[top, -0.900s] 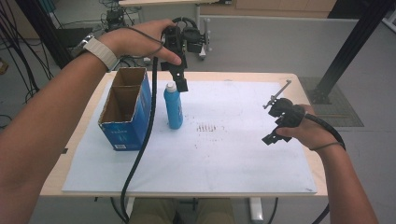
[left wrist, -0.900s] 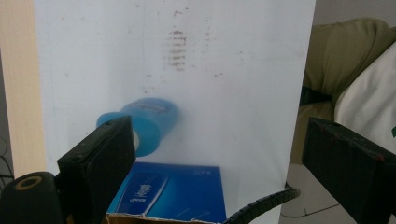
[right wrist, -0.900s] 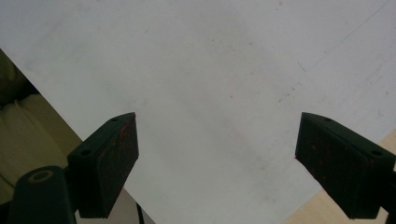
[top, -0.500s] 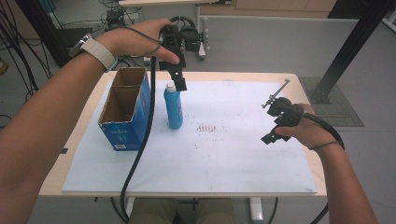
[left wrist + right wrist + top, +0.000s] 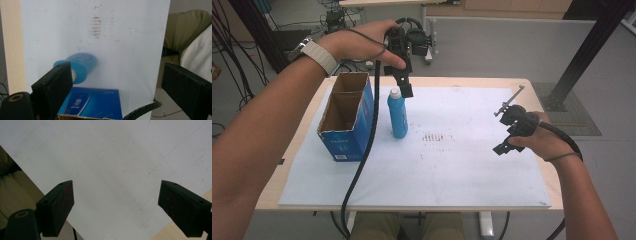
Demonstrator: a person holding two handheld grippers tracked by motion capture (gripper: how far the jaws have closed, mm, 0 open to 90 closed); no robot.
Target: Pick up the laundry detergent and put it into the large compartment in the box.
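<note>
A blue bottle (image 5: 398,119) with a white cap stands upright on the white sheet (image 5: 462,170), just right of an open blue cardboard box (image 5: 346,125). My left gripper (image 5: 405,86) hangs open just above the bottle's cap, its jaws pointing down. In the left gripper view the bottle (image 5: 82,64) is seen from above beside the left jaw, with the box (image 5: 93,103) below it, and the left gripper (image 5: 119,86) holds nothing. My right gripper (image 5: 506,136) hovers over the sheet's right side. In its own view the right gripper (image 5: 116,206) is open over bare sheet.
The wooden table (image 5: 532,87) shows around the sheet's edges. A black cable (image 5: 362,165) trails from the left gripper across the box front and off the near edge. Faint brown marks (image 5: 437,137) dot the sheet's middle. A black post (image 5: 584,50) stands beyond the far right corner.
</note>
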